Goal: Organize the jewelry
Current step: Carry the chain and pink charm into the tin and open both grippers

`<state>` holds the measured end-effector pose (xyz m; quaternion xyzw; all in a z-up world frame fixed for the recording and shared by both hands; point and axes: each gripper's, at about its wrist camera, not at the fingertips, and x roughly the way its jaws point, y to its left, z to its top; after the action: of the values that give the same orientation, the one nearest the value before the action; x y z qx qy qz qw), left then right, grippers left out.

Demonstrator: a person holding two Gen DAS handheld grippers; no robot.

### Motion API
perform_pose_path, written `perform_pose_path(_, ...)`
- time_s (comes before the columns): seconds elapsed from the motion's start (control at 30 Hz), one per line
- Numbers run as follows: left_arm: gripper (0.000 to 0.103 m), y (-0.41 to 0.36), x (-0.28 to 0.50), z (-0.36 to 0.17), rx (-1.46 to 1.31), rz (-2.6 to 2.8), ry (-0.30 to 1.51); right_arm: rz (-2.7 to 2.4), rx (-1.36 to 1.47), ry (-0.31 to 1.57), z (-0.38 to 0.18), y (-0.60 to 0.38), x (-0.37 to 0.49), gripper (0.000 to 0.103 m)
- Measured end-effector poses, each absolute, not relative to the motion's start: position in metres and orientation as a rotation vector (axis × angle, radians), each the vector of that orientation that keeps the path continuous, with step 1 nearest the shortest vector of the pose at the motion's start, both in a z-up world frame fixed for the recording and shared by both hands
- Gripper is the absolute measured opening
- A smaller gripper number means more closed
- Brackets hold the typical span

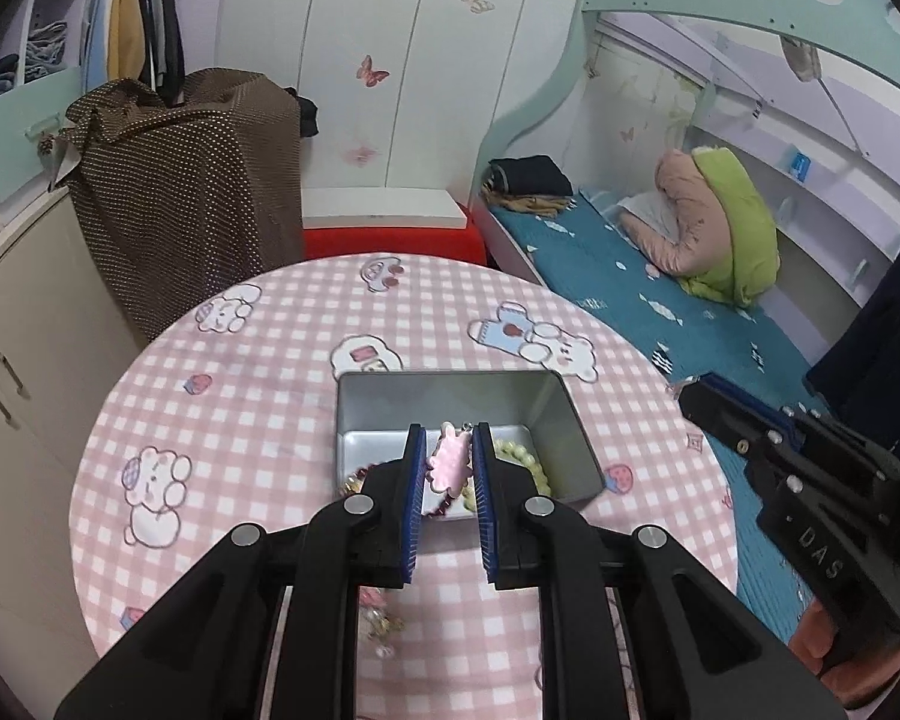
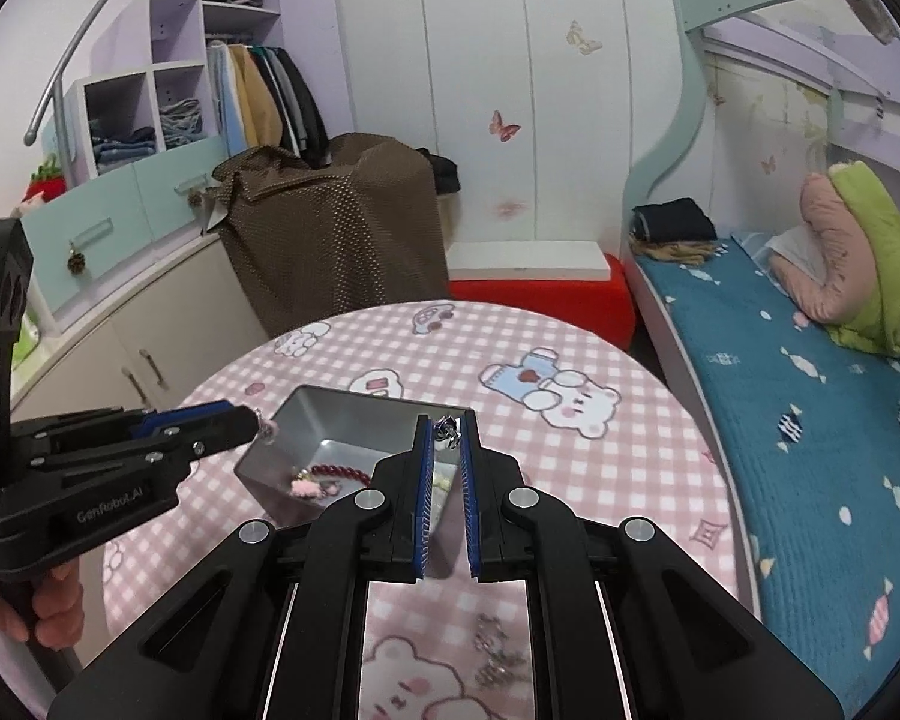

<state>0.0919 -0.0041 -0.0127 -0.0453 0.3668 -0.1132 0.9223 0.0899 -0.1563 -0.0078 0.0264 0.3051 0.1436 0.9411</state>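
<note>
A pink bunny-shaped charm [image 1: 448,461] with a small metal loop at its top sits pinched between the blue pads of the left gripper [image 1: 447,441], held above an open metal tin [image 1: 546,402]. The tin stands on a round table [image 1: 240,396] covered in pink checked cloth with bear prints. Inside the tin lie a dark red bead bracelet [image 2: 336,471], a pale green bead bracelet [image 1: 525,459] and a small pink charm [image 2: 306,487].

The right gripper [image 2: 447,438] is closed on a small silver clasp [image 2: 448,429] and is also above the tin. Both grippers point downward at a slant toward the tin from the near side of the table, the left one coming in from the left, the right one from the right. A hand [image 2: 42,606] grips the left gripper's handle. More small jewelry [image 2: 498,654] lies on the cloth near the table's front edge.
</note>
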Motion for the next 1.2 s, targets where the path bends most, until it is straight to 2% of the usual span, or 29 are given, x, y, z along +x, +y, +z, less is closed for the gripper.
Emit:
perform_pose_path(0.43, 0.014, 0.005, 0.123, -0.018, -0.091, -0.256, 0.786, 0.379, 0.041, 0.691, -0.025, -0.13, 0.128, 0.01)
perform_pose_path(0.57, 0.015, 0.006, 0.127, -0.016, -0.074, -0.275, 0.774, 0.338, 0.019, 0.69, -0.023, -0.128, 0.134, 0.013)
perform_pose_path(0.6, 0.015, 0.006, 0.129, -0.015, -0.072, -0.274, 0.776, 0.324, 0.016, 0.693, -0.022, -0.13, 0.136, 0.016)
perform_pose_path(0.63, 0.018, 0.007, 0.129, -0.015, -0.069, -0.268, 0.778, 0.311, 0.02, 0.694, -0.021, -0.133, 0.138, 0.034)
perform_pose_path(0.67, 0.03, 0.008, 0.13, -0.015, -0.065, -0.259, 0.778, 0.293, 0.024, 0.691, -0.019, -0.136, 0.139, 0.071)
perform_pose_path(0.7, 0.037, 0.009, 0.131, -0.015, -0.064, -0.254, 0.776, 0.276, 0.028, 0.68, -0.017, -0.139, 0.138, 0.081)
perform_pose_path(0.73, 0.044, 0.01, 0.131, -0.015, -0.064, -0.25, 0.771, 0.262, 0.03, 0.655, -0.015, -0.142, 0.137, 0.082)
perform_pose_path(1.2, 0.045, 0.018, 0.13, -0.022, -0.082, -0.222, 0.803, 0.216, 0.032, 0.688, -0.02, -0.155, 0.139, 0.082)
